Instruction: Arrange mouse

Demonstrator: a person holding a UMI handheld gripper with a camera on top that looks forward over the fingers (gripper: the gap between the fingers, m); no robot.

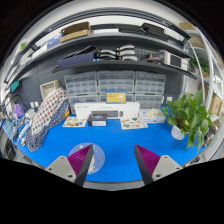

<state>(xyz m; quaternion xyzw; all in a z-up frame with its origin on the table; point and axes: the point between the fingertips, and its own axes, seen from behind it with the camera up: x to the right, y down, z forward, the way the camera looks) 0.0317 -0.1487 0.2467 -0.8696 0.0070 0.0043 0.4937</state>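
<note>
My gripper (113, 155) is open, its two purple-padded fingers (82, 160) spread wide over a blue table mat (115, 140). Nothing is between them. A pale, translucent round disc (90, 158) lies flat on the mat just beside the left finger, partly hidden by it. I cannot make out a mouse. Small boxes and flat items (100, 119) line the far edge of the mat.
A green potted plant (190, 115) stands at the right end of the mat. A patterned bundle (45, 115) rests at the left. Behind the mat are white drawer units (115, 88) and shelves loaded with boxes (120, 50).
</note>
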